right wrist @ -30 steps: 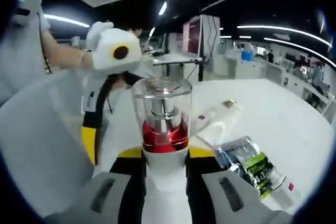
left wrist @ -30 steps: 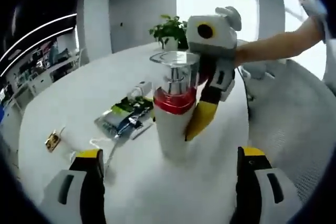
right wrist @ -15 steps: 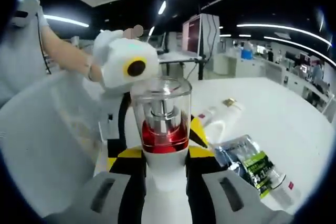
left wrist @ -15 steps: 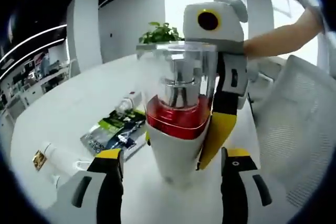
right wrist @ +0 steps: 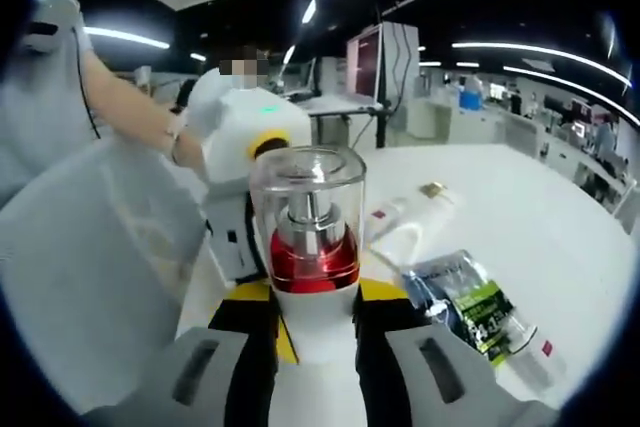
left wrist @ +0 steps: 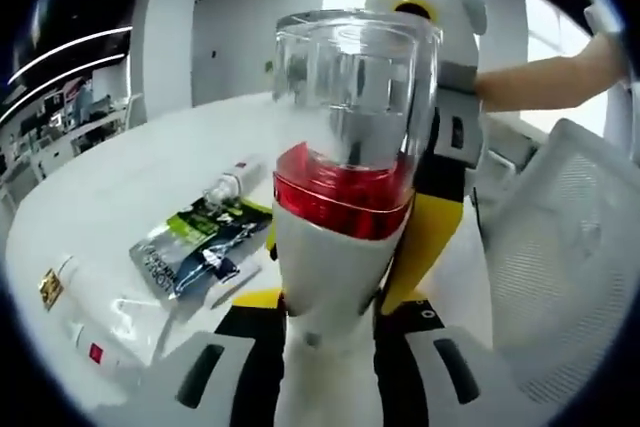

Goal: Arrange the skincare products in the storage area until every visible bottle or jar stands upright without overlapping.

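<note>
1. Pump bottle [left wrist: 335, 247]: white body, red collar, clear cap over a pump head; upright over the white table [left wrist: 130, 177]; in the right gripper view the same pump bottle [right wrist: 310, 287] rises at centre, its base hidden between the jaws.
2. Left gripper [left wrist: 330, 347]: black-and-yellow jaws drawn in narrow, one on each side of the bottle's lower body; the pads appear to touch it; in the right gripper view the left gripper [right wrist: 245, 237] stands just behind the bottle, carried by a person's hand.
3. Right gripper [right wrist: 315, 347]: jaws narrow and clamped against the bottle's white body on both sides; in the left gripper view the right gripper [left wrist: 425, 257] comes in from behind the bottle, one yellow fingertip slanting down beside the red collar, a bare forearm [left wrist: 540, 82] behind it.
4. Foil sachet [left wrist: 195, 242]: silver with green and black print, lying flat on the table just beside the bottle; also seen in the right gripper view [right wrist: 465, 307].
5. White tube [left wrist: 232, 179]: lying on its side beyond the sachet; red mark on the label.
6. Small gold-capped item [left wrist: 50, 285]: lying flat near the table edge, well apart from the bottle.
7. White mesh chair [left wrist: 560, 247]: beside the table.
</note>
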Demonstrator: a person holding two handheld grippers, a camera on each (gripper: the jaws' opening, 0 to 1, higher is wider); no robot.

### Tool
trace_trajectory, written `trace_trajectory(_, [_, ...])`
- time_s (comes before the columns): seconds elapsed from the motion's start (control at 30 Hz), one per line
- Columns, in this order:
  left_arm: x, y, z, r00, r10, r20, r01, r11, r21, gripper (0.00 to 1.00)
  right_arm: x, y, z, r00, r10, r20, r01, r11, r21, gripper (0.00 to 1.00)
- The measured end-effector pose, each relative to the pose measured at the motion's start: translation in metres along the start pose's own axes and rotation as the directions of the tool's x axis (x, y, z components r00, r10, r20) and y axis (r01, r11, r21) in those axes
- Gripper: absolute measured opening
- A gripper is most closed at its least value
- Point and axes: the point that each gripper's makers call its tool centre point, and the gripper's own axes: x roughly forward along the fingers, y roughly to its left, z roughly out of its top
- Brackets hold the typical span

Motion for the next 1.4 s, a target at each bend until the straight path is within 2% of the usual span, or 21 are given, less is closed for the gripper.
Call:
trace_trajectory(0.2, [0.006,-0.003,0.005,1.000,0.002,0.000,-0.002,1.000,-0.010,0.28,-0.009,-0.003,-0.003,0.998,-0.061,-0.021,0.061,0.998,-0.007,0.29])
trace_trajectory(0.27, [0.008,-0.002,0.006,1.000,0.013,0.003,-0.013,1.000,-0.014,0.28,-0.013,-0.009,-0.008,0.993,-0.109,-0.053,0.111,0.993,0.048,0.29])
trace_trajectory(0.4, [0.009,-0.001,0.006,1.000,0.022,0.009,-0.021,1.000,-0.015,0.28,-0.020,-0.013,-0.009,0.982,-0.174,-0.068,0.179,0.981,0.076,0.31])
trace_trajectory(0.5, [0.009,-0.001,0.006,0.999,0.031,0.011,-0.031,0.999,-0.021,0.28,-0.026,-0.018,0.002,0.967,-0.252,-0.042,0.256,0.957,0.136,0.35])
trace_trajectory(0.53, [0.009,-0.001,0.006,0.999,0.034,0.012,-0.033,0.999,-0.028,0.28,-0.029,-0.019,0.003,0.961,-0.272,-0.054,0.277,0.947,0.160,0.35])
trace_trajectory(0.57, [0.009,-0.002,0.006,0.999,0.034,0.011,-0.034,0.999,-0.029,0.28,-0.029,-0.018,0.006,0.962,-0.270,-0.047,0.274,0.948,0.160,0.35])
trace_trajectory(0.6, [0.010,-0.002,0.007,0.999,0.033,0.012,-0.033,0.999,-0.028,0.28,-0.031,-0.018,0.016,0.954,-0.299,-0.010,0.297,0.940,0.171,0.34])
trace_trajectory(0.67, [0.010,-0.002,0.006,0.999,0.032,0.011,-0.032,0.999,-0.031,0.28,-0.034,-0.018,0.028,0.941,-0.339,0.015,0.326,0.918,0.227,0.33])
trace_trajectory(0.7, [0.010,-0.002,0.006,0.999,0.032,0.011,-0.032,0.999,-0.032,0.28,-0.035,-0.018,0.032,0.937,-0.349,0.029,0.333,0.914,0.233,0.33])
trace_trajectory(0.73, [0.010,-0.002,0.006,0.999,0.031,0.011,-0.031,0.999,-0.032,0.28,-0.038,-0.021,0.039,0.918,-0.394,0.043,0.365,0.884,0.291,0.33])
trace_trajectory(0.77, [0.010,-0.002,0.006,1.000,0.030,0.011,-0.029,0.999,-0.032,0.28,-0.037,-0.018,0.047,0.914,-0.401,0.068,0.362,0.878,0.312,0.33])
trace_trajectory(0.8, [0.010,-0.002,0.006,1.000,0.028,0.011,-0.027,0.999,-0.033,0.28,-0.039,-0.020,0.046,0.900,-0.433,0.044,0.393,0.853,0.345,0.33])
trace_trajectory(0.83, [0.010,-0.002,0.006,1.000,0.026,0.012,-0.026,0.999,-0.033,0.28,-0.039,-0.020,0.046,0.895,-0.445,0.033,0.408,0.845,0.345,0.34])
trace_trajectory(0.87, [0.010,-0.002,0.006,1.000,0.026,0.011,-0.026,0.999,-0.033,0.28,-0.038,-0.019,0.048,0.894,-0.446,0.034,0.412,0.850,0.329,0.35])
trace_trajectory(0.97, [0.010,-0.002,0.006,1.000,0.026,0.008,-0.026,0.999,-0.033,0.28,-0.039,-0.024,0.046,0.855,-0.518,0.000,0.501,0.827,0.253,0.33])
trace_trajectory(1.13, [0.011,-0.002,0.006,1.000,0.025,0.009,-0.025,0.999,-0.034,0.28,-0.036,-0.026,0.046,0.834,-0.552,-0.017,0.538,0.805,0.250,0.33])
trace_trajectory(1.23, [0.011,-0.002,0.006,1.000,0.025,0.011,-0.024,0.999,-0.035,0.28,-0.035,-0.025,0.045,0.825,-0.565,-0.020,0.556,0.804,0.209,0.33])
trace_trajectory(1.4, [0.011,-0.003,0.006,1.000,0.025,0.010,-0.025,0.998,-0.062,0.28,-0.035,-0.028,0.046,0.823,-0.568,0.008,0.554,0.806,0.208,0.32])
